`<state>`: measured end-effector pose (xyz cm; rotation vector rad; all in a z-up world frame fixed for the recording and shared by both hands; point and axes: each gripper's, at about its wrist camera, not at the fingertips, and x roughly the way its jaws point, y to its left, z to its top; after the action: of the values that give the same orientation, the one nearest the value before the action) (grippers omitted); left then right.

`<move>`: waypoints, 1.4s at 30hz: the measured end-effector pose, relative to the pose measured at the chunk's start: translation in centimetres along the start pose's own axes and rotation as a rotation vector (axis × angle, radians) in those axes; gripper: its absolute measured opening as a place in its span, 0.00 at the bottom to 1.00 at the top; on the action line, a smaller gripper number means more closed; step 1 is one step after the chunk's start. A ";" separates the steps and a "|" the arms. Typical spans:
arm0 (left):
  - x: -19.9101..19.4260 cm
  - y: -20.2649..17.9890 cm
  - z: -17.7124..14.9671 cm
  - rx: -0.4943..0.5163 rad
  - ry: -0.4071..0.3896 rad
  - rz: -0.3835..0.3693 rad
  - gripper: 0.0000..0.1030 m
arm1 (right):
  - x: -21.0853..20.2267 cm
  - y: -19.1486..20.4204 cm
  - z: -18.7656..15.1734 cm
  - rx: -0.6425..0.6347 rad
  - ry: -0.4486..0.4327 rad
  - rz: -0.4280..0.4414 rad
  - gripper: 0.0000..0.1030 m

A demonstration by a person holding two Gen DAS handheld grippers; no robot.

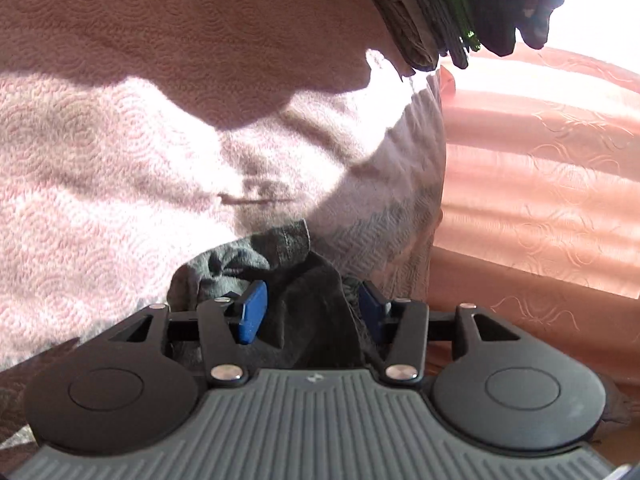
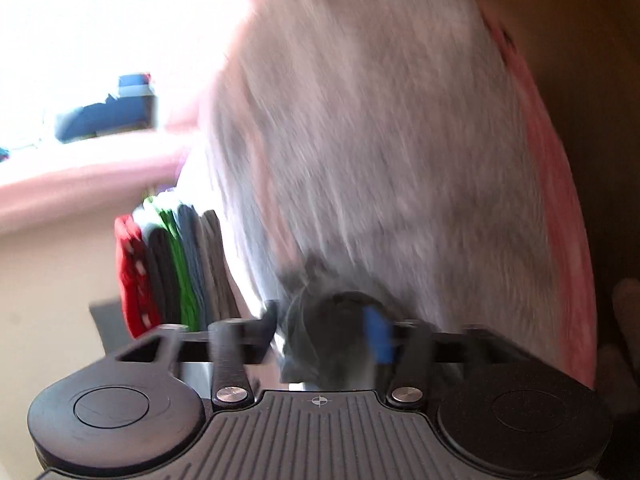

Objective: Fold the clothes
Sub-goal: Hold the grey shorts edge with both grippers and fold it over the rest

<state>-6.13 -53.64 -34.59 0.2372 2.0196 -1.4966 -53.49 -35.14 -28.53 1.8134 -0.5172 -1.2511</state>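
Observation:
In the left wrist view a crumpled dark grey garment (image 1: pixel 280 264) lies on the pink textured bedspread (image 1: pixel 120 160). My left gripper (image 1: pixel 311 310) stands over it, its blue pads (image 1: pixel 252 312) apart, with a fold of the cloth loose between them. The right wrist view is blurred by motion. There my right gripper (image 2: pixel 326 332) also has its jaws apart, one blue pad (image 2: pixel 378 336) showing, with a bunch of the dark grey garment (image 2: pixel 324 340) in the gap. I cannot see either pair of pads pressing on the cloth.
A stack of folded clothes (image 2: pixel 172 272) in red, grey and green stands at the bedspread's (image 2: pixel 380 140) edge; it shows at the top of the left view as the stack (image 1: pixel 432 12). Salmon patterned fabric (image 1: pixel 540 160) hangs to the right. Blue items (image 2: pixel 108 112) sit on a bright ledge.

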 end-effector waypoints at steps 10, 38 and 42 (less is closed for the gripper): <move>-2.0 -3.8 -3.1 0.576 -0.004 0.152 0.35 | 0.0 3.4 -3.0 -0.600 -0.002 -0.193 0.56; -0.3 -4.0 -3.9 1.118 0.104 0.258 0.00 | 2.5 3.1 -3.5 -0.695 0.022 -0.272 0.28; -1.1 -4.2 -4.4 1.146 0.095 0.245 0.00 | 2.5 2.8 -3.6 -0.680 0.017 -0.268 0.28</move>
<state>-8.83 -50.80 -29.80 0.9655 0.9119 -2.3129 -48.88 -37.00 -27.10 1.3292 0.1680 -1.3720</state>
